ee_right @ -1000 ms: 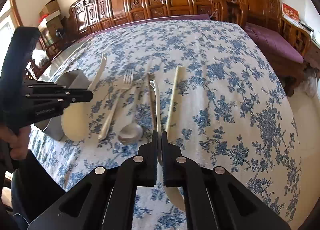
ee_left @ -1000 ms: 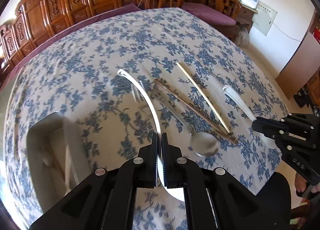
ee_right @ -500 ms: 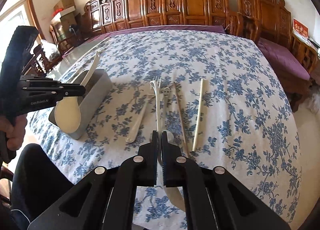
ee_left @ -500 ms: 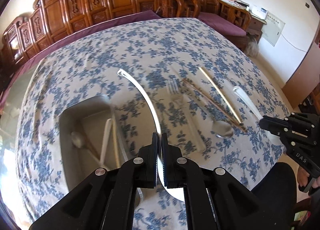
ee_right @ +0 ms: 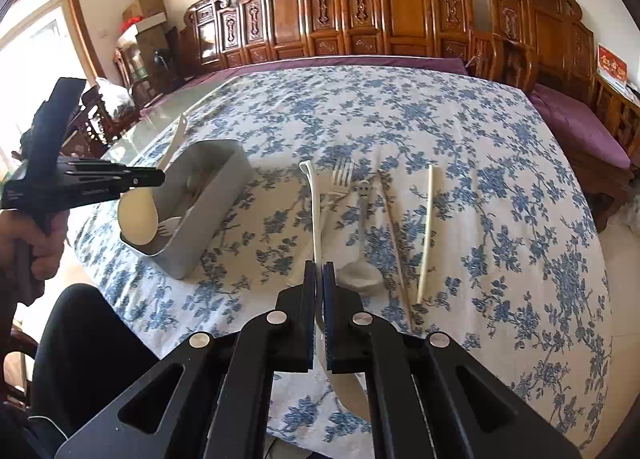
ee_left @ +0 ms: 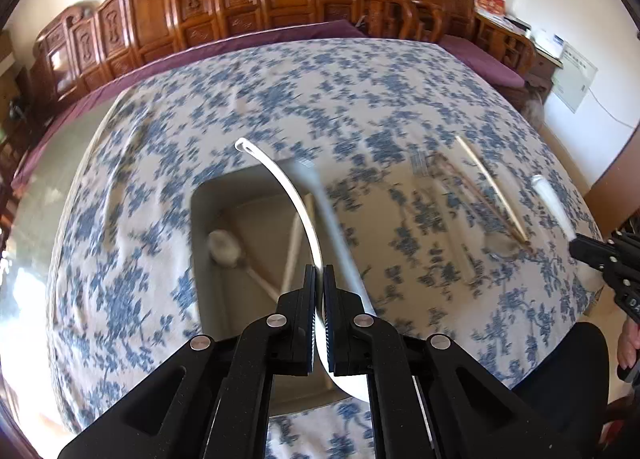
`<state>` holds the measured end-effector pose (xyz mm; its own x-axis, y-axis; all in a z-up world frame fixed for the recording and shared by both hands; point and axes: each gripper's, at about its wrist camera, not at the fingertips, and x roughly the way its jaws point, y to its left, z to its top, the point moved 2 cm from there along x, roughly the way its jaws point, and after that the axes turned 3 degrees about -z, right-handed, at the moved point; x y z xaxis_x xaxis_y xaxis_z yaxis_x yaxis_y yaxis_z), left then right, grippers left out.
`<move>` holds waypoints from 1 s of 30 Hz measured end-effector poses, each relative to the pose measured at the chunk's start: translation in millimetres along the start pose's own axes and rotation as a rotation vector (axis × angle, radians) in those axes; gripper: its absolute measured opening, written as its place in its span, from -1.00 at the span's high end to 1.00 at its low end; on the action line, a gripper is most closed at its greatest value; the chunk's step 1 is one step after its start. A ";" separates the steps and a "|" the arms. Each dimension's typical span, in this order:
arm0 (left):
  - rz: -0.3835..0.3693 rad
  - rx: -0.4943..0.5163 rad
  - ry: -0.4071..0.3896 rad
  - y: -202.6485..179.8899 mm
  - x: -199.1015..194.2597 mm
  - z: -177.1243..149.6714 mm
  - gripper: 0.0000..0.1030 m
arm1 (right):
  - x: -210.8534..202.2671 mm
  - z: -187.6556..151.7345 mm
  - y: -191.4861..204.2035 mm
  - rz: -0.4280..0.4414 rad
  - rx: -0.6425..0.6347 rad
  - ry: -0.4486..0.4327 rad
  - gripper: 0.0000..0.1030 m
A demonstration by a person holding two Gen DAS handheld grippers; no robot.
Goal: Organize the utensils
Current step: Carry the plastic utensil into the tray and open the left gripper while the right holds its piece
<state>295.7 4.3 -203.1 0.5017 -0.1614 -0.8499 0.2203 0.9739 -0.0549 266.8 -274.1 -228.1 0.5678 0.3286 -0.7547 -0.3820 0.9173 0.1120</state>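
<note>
The grey bin (ee_right: 208,211), left of centre, holds a spoon (ee_left: 226,251) and pale sticks (ee_left: 292,247); the left gripper (ee_left: 319,279), clamped on a cream ladle (ee_left: 288,195), hangs over it. The right gripper (ee_right: 319,275) is clamped on a white spoon (ee_right: 316,211).

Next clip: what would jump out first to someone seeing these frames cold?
Each gripper is clamped on a long cream ladle-like spoon: the left gripper holds its cream spoon over the grey utensil bin at the table's near left, while the right gripper holds a second cream spoon above the loose cutlery. On the blue floral tablecloth a metal fork, a metal spoon and a cream chopstick still lie in a row.
</note>
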 end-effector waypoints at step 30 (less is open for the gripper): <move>0.046 -0.044 0.048 48.5 59.3 -15.5 0.93 | 14.6 -2.5 27.5 0.029 -0.030 0.025 0.91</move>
<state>323.2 44.4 -264.3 0.4696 -0.1097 -0.8760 0.1606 0.9863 -0.0374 262.8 -244.7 -237.7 0.5382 0.3485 -0.7674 -0.4201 0.9003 0.1142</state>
